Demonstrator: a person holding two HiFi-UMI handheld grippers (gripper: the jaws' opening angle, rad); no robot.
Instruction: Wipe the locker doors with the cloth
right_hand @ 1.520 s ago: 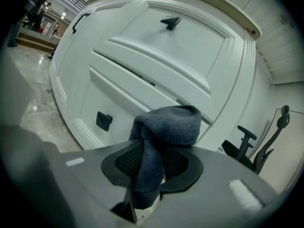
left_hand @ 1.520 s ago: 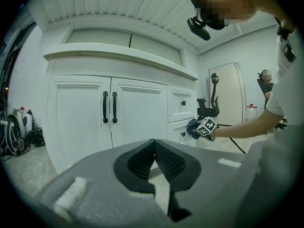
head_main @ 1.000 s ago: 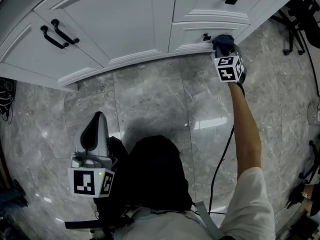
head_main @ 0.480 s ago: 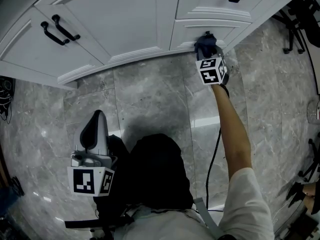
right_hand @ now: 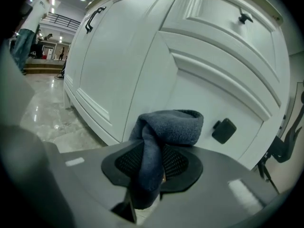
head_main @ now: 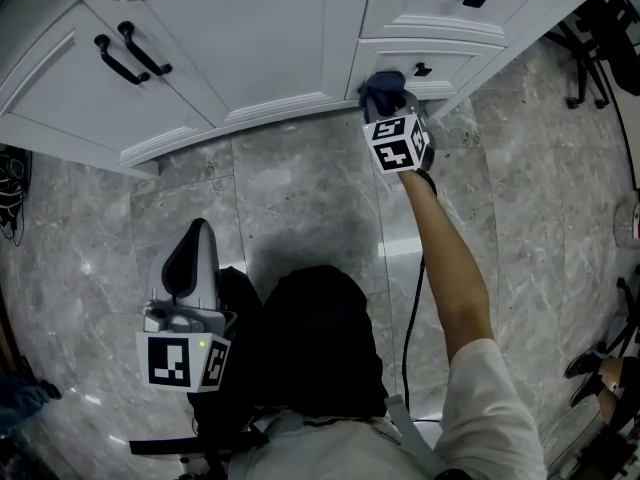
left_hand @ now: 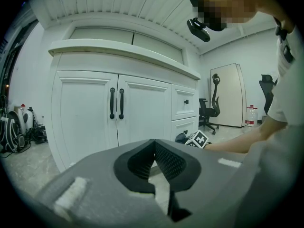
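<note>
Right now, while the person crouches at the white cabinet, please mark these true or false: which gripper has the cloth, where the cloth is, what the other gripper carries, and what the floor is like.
1. The right gripper is shut on a dark cloth. True.
2. The cloth is at the double doors with the long black handles. False: it is at the lower drawer front, beside the small black knob; the double doors are off to the side.
3. The left gripper carries a second cloth. False: its jaws are together with nothing between them, and it is held back from the cabinet.
4. The floor is glossy grey stone-look tile. True.
</note>
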